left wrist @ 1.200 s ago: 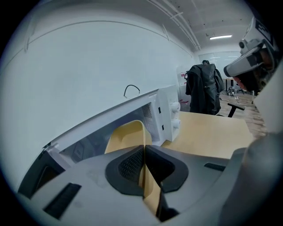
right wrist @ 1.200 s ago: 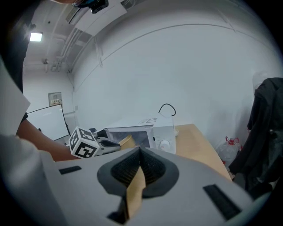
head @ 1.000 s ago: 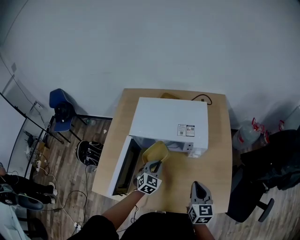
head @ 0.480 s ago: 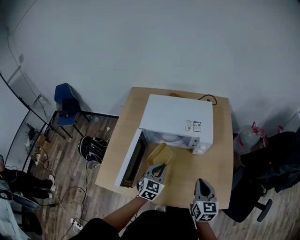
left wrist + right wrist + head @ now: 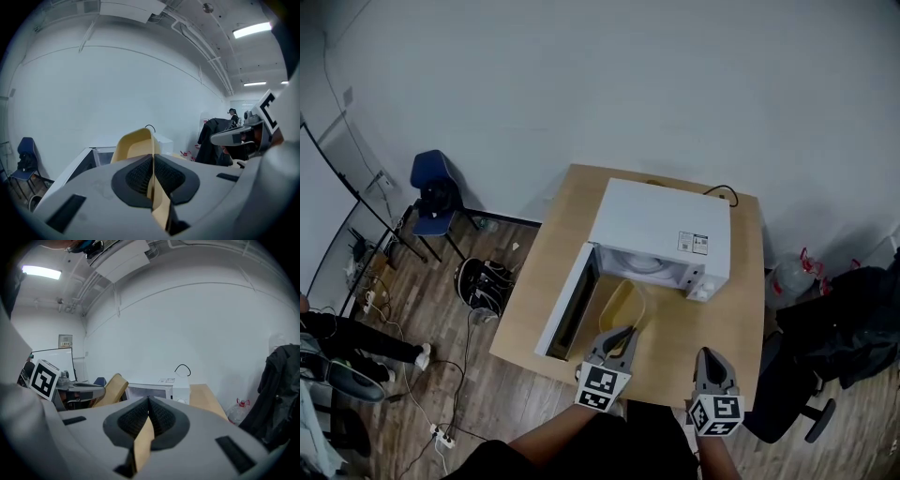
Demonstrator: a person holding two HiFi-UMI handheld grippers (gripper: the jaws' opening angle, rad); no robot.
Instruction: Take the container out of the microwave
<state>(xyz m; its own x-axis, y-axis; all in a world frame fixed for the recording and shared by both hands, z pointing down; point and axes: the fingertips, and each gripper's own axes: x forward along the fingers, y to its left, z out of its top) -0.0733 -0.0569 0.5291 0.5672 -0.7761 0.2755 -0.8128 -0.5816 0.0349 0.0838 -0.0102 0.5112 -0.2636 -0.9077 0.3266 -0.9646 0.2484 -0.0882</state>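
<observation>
A white microwave stands on the wooden table with its door swung open to the left. My left gripper is shut on the rim of a yellow container, which hangs tilted in the air in front of the oven's mouth. In the left gripper view the pads pinch the yellow wall on both sides. My right gripper hovers near the table's front right, shut with nothing in it. The right gripper view also catches the container and the microwave.
A white turntable plate lies inside the oven. A blue chair and a black bag sit left of the table. A water bottle, dark clothing and an office chair crowd the right side.
My left gripper has pulled the yellow container out of the microwave's mouth, toward me and upward. The right gripper has risen slightly.
</observation>
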